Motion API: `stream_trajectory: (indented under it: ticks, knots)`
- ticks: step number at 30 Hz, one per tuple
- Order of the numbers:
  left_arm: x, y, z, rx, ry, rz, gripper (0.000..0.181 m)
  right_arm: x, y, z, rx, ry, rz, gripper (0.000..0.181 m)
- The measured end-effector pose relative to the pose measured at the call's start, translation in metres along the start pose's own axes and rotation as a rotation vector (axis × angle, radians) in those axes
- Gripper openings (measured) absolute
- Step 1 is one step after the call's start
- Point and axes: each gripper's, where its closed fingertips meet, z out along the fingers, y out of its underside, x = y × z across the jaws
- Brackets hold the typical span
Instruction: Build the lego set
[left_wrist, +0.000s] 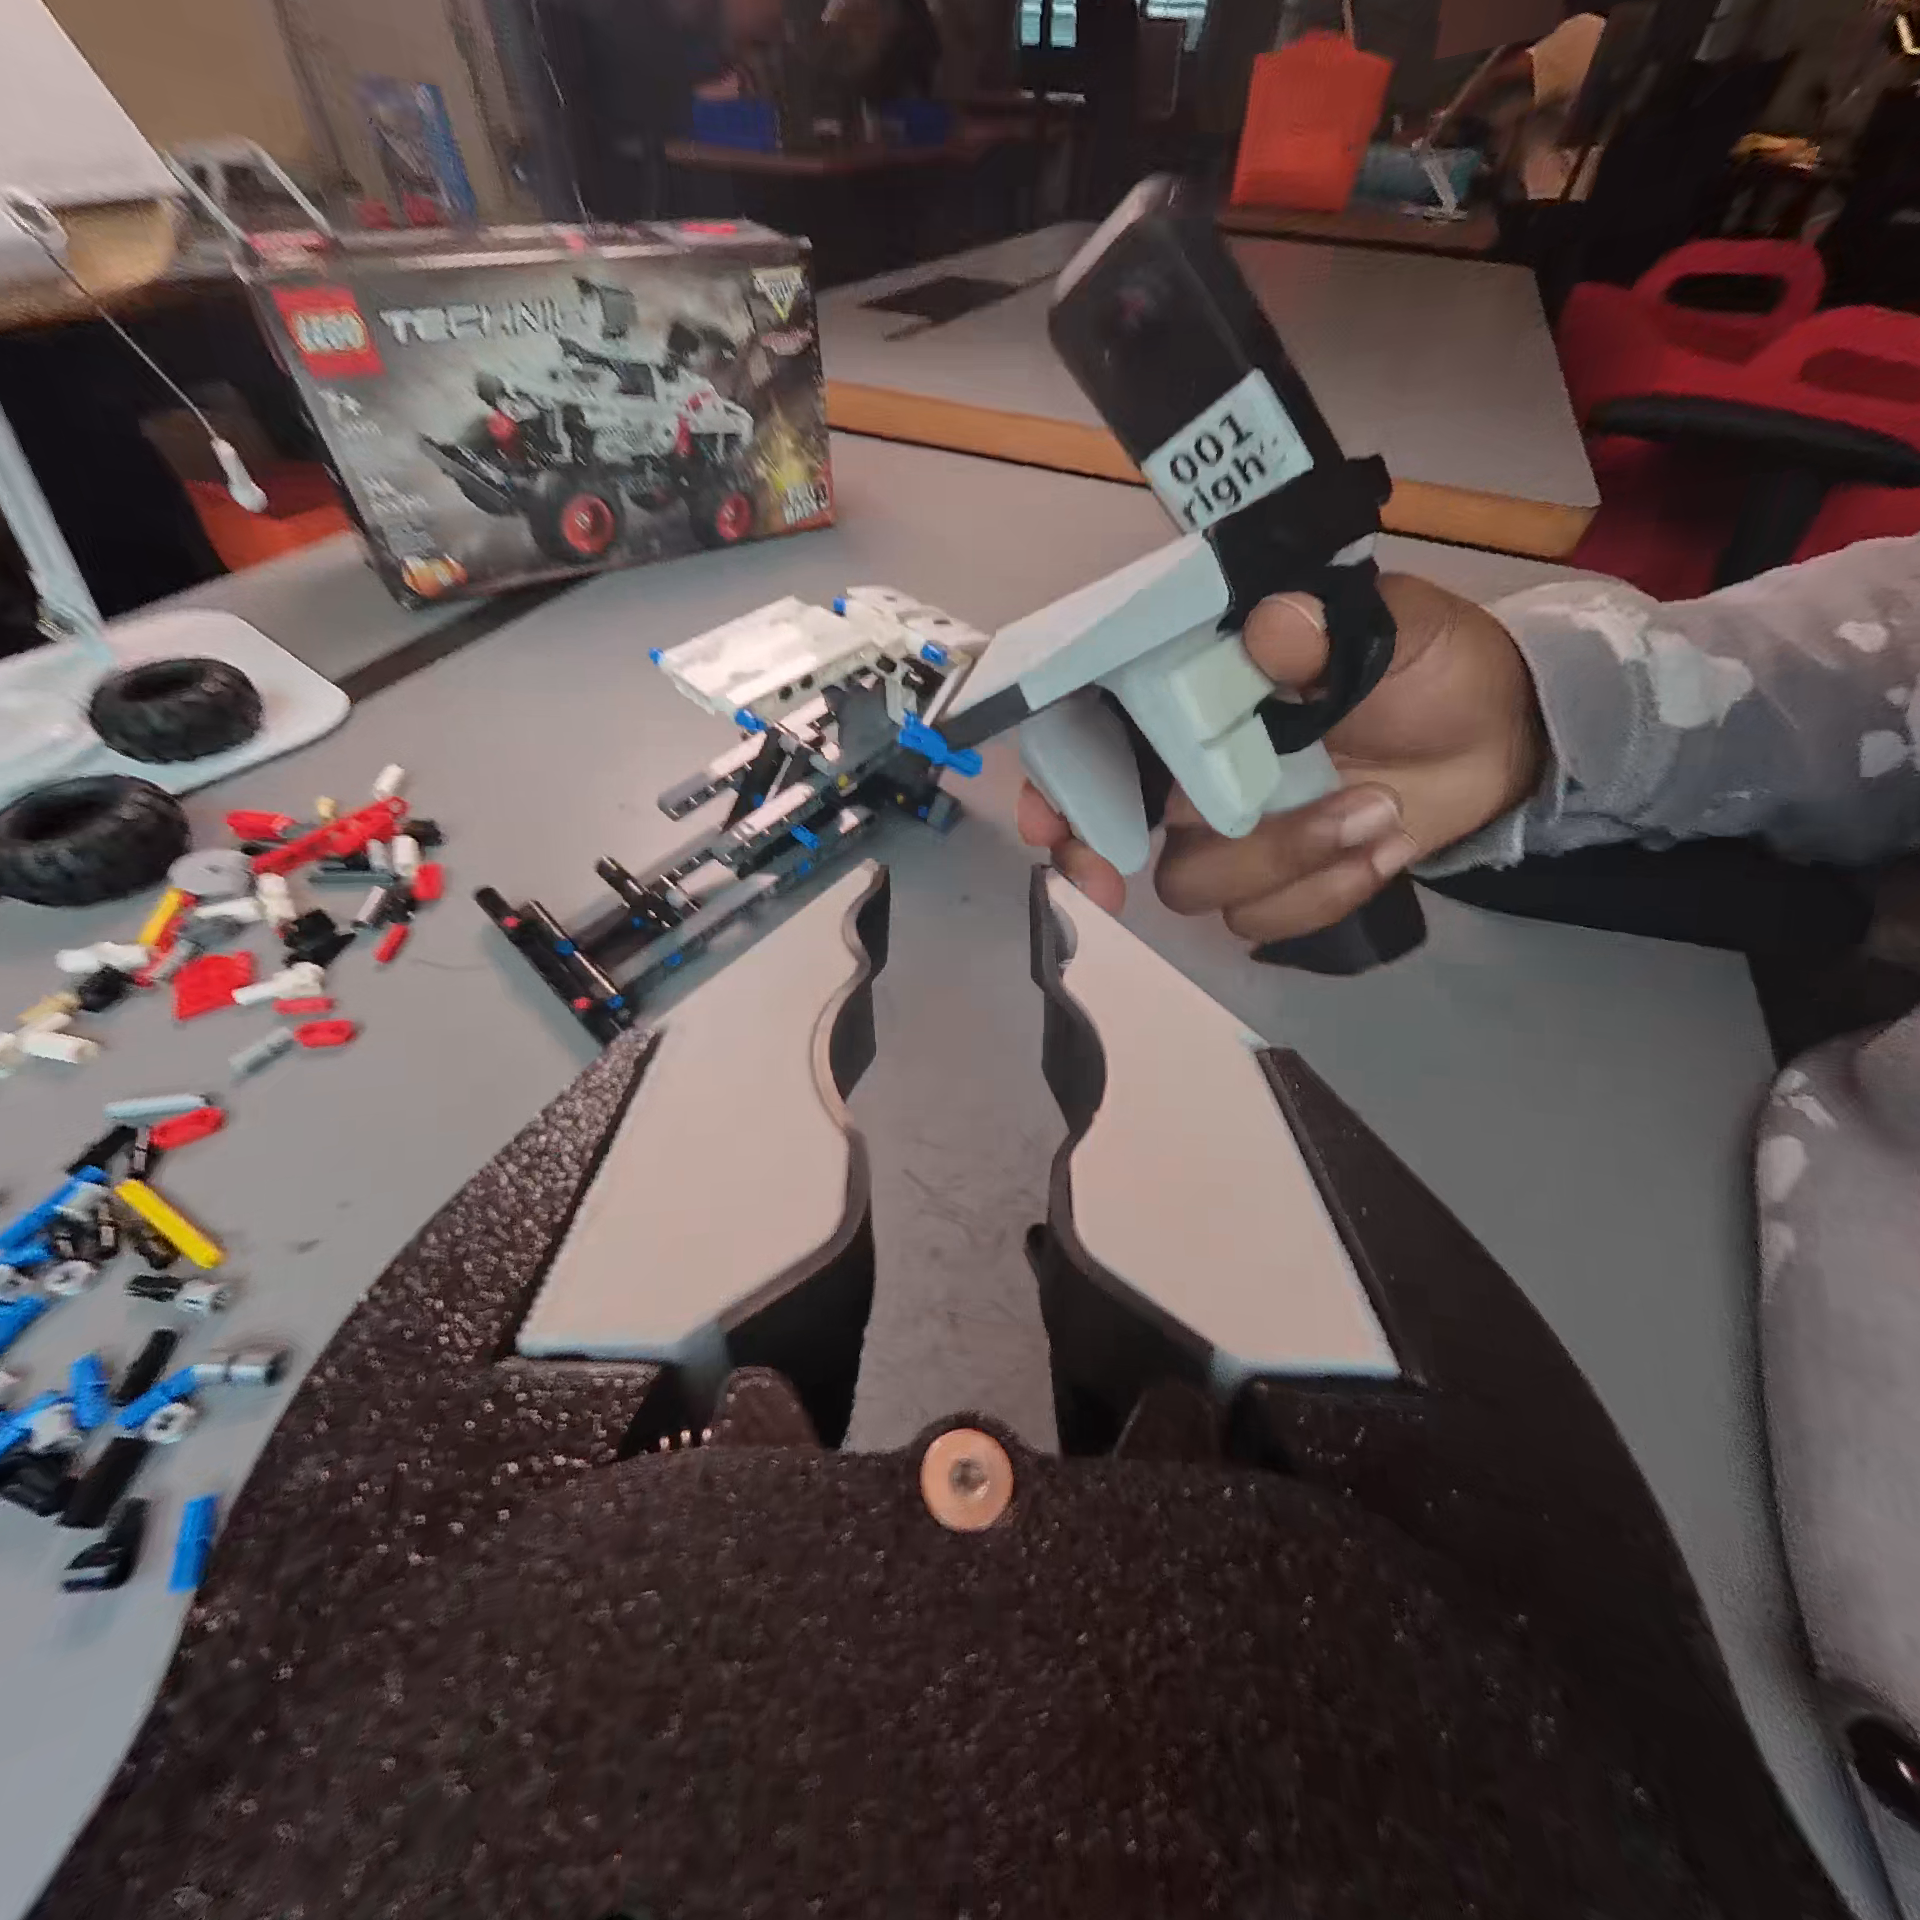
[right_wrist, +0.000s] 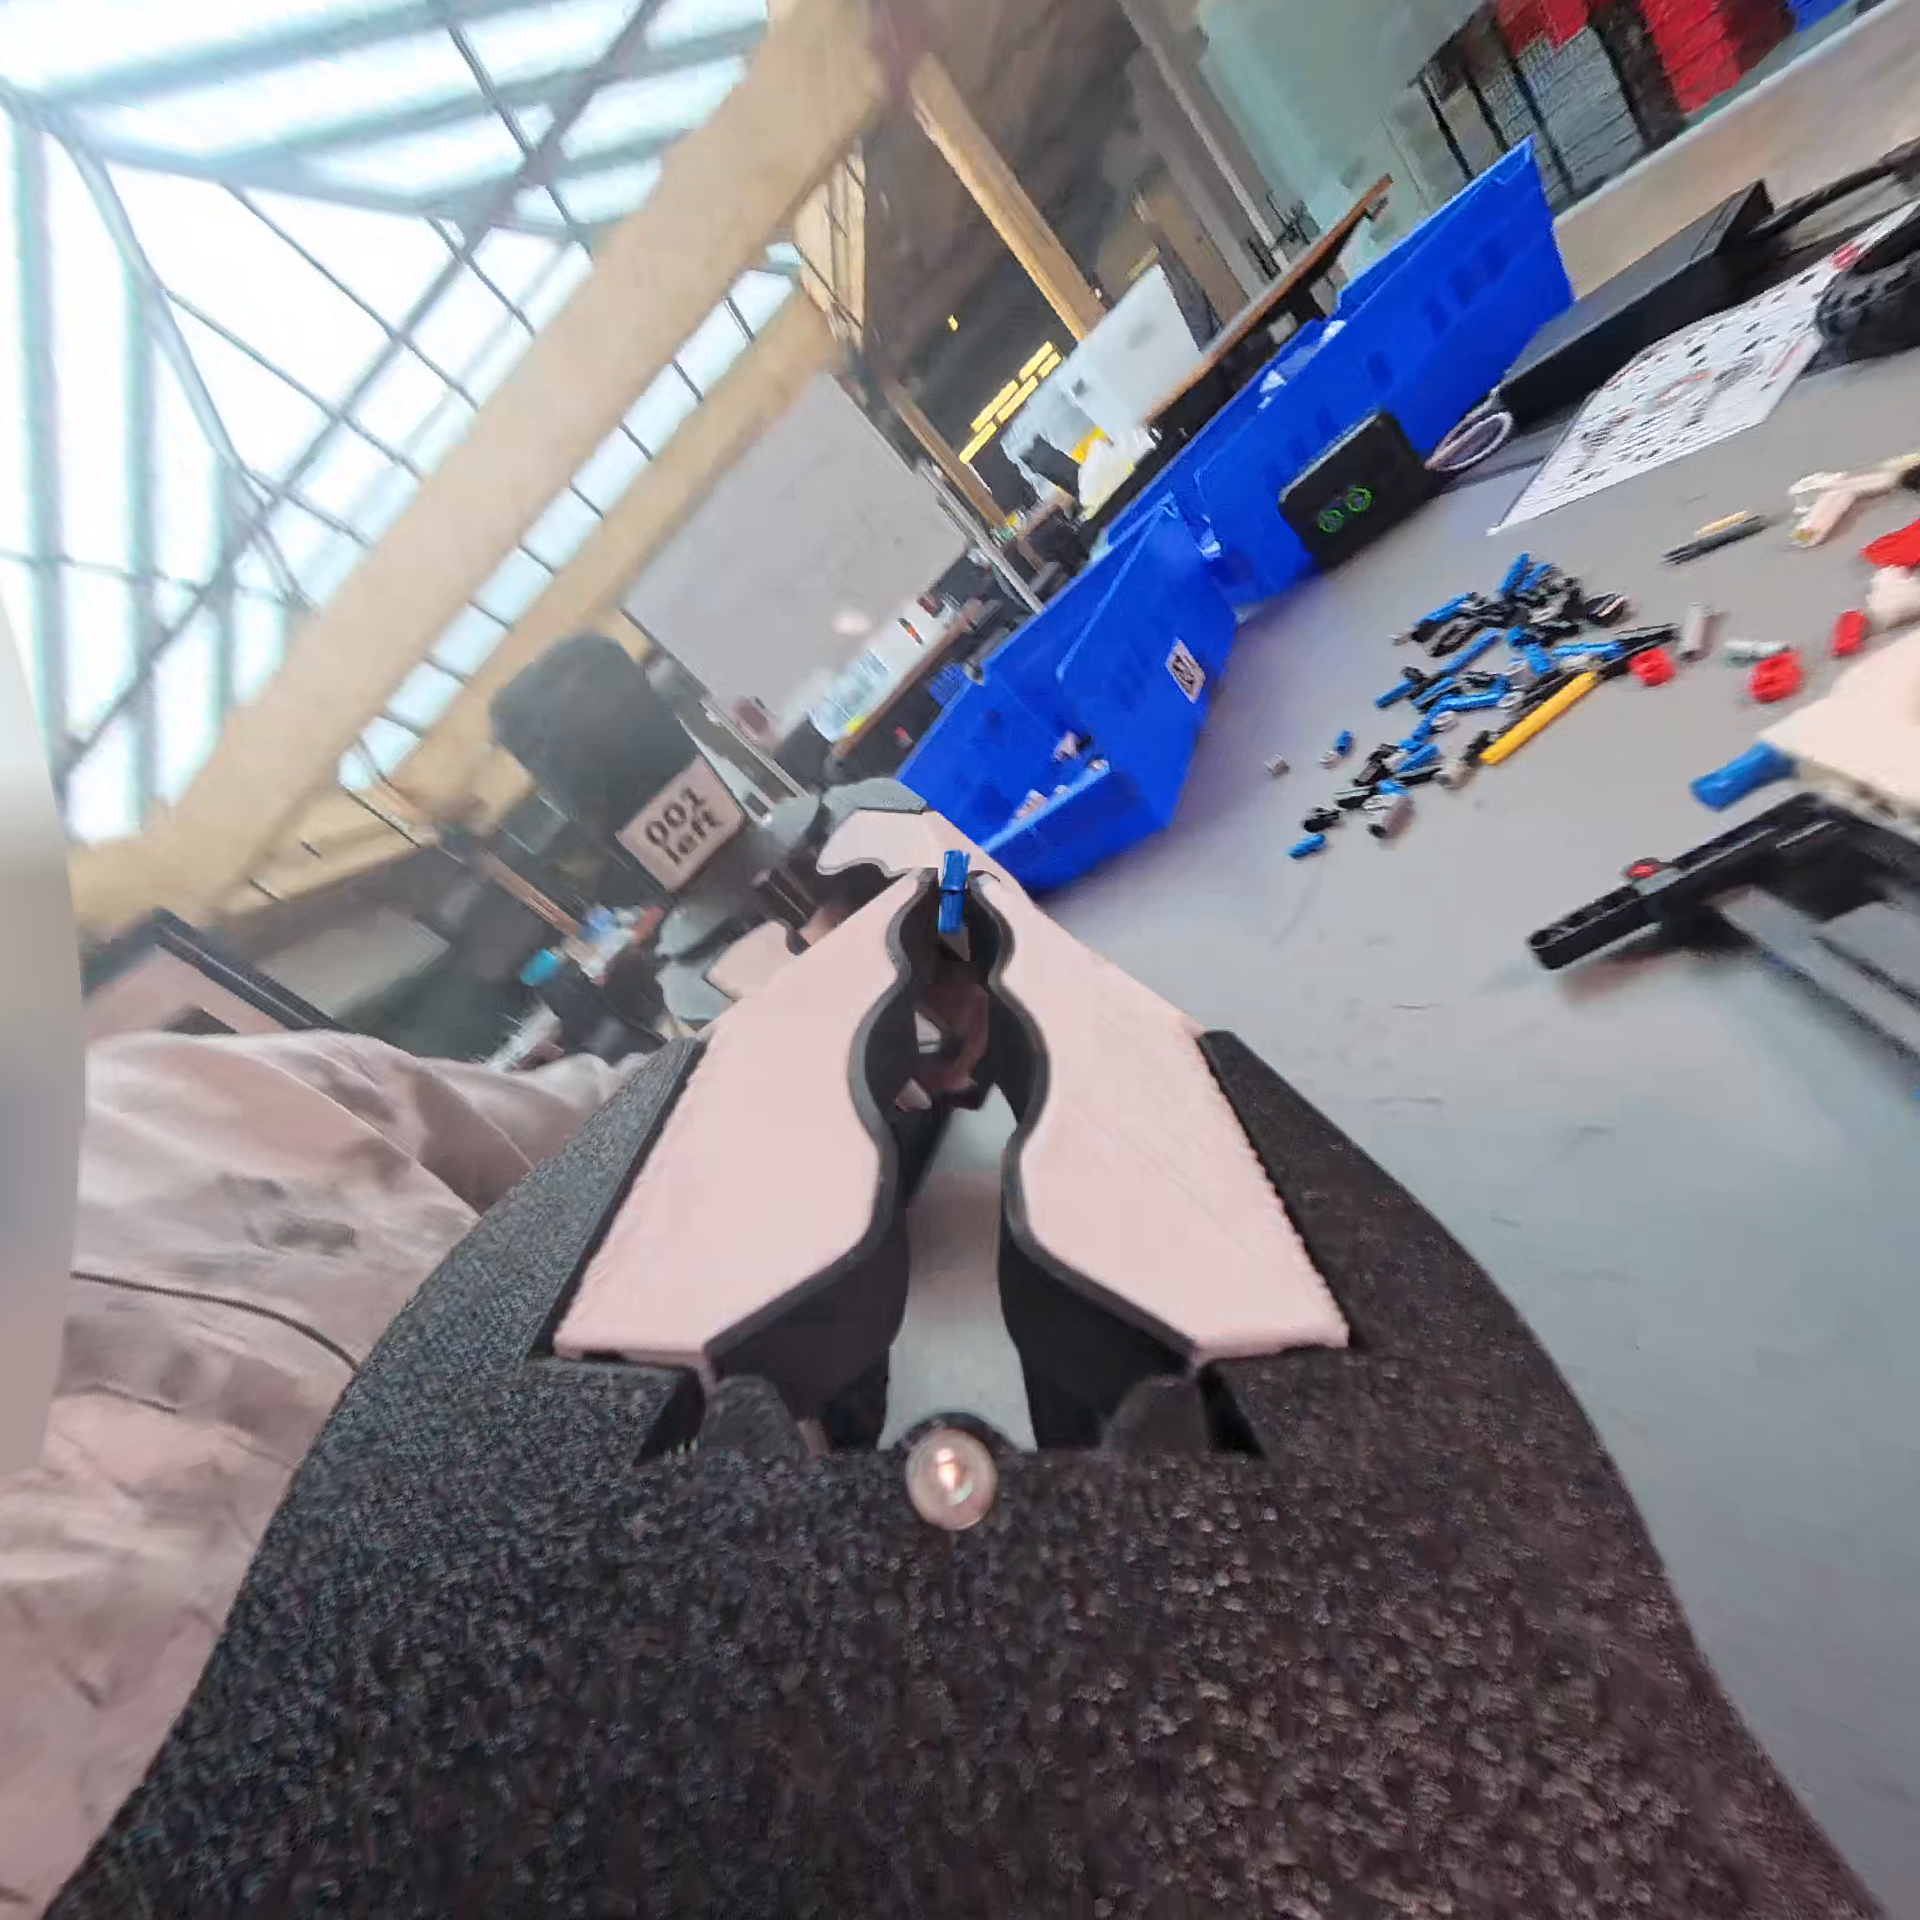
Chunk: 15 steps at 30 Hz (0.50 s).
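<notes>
The half-built lego truck, a grey and black frame with a white body on top, lies on the grey table; part of it shows at the right of the right wrist view. My right gripper is shut on a small blue pin. In the left wrist view it holds that blue pin at the truck's near right end. My left gripper is open and empty, low over the table just in front of the truck.
Loose red, white, black and blue pieces lie left of the truck, with two black tyres beyond. The set's box stands behind. Blue bins and an instruction sheet show in the right wrist view.
</notes>
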Motion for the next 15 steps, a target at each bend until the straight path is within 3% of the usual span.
stream_trajectory:
  ticks: [5, 15]
  knots:
    - [0.001, -0.022, -0.007, 0.076, -0.105, 0.155, 0.025, -0.013, 0.003, 0.012, 0.113, -0.076, 0.184, 0.004]
    - [0.006, -0.022, -0.012, 0.044, -0.151, 0.325, 0.003, -0.017, 0.0, 0.005, 0.131, -0.117, 0.199, 0.004]
